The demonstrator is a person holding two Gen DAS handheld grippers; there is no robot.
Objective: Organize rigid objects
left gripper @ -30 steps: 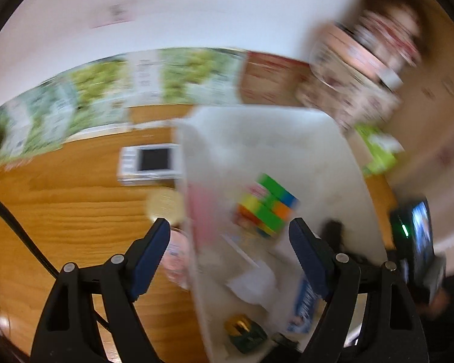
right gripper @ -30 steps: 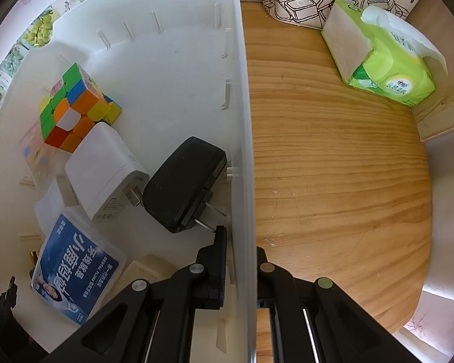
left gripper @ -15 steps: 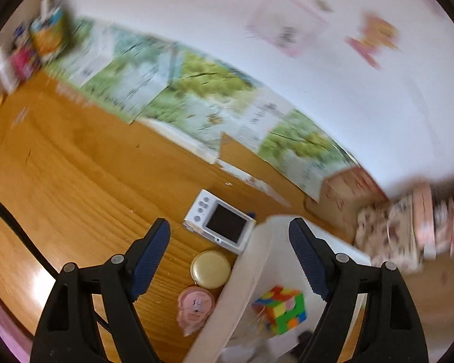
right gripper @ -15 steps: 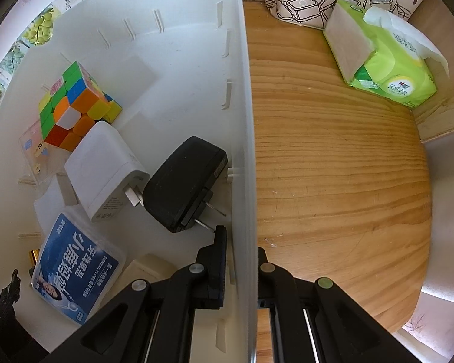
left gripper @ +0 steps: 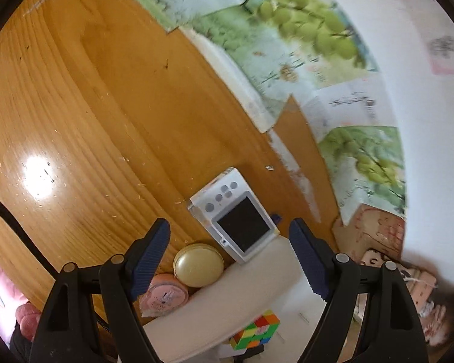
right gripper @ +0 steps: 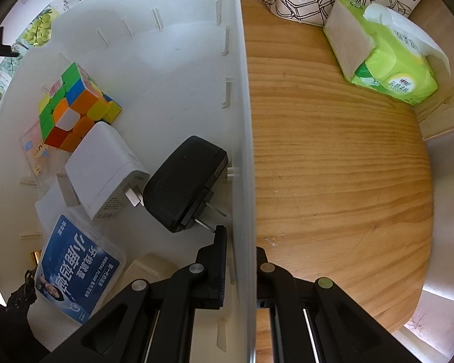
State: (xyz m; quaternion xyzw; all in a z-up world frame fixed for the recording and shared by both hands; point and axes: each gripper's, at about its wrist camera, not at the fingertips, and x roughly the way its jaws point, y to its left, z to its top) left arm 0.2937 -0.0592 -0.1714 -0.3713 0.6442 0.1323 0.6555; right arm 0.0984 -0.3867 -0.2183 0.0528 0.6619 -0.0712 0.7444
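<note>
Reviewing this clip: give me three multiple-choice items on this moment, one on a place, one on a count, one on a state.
1. Where is the white handheld device?
A. on the wooden table outside the bin
B. inside the bin
C. in the left gripper

2. How many plug adapters lie in the white bin?
A. none
B. two
C. four

3. What is the right gripper doing?
A. hanging open
B. holding the cube
C. clamping the bin's wall

Key: 1 A, it rests on wood beside the bin; 2 B, one white adapter and one black adapter; 3 C, its fingers straddle the wall.

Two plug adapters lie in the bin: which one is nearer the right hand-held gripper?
The black adapter; its prongs almost reach the fingertip, while the white adapter lies beyond it.
</note>
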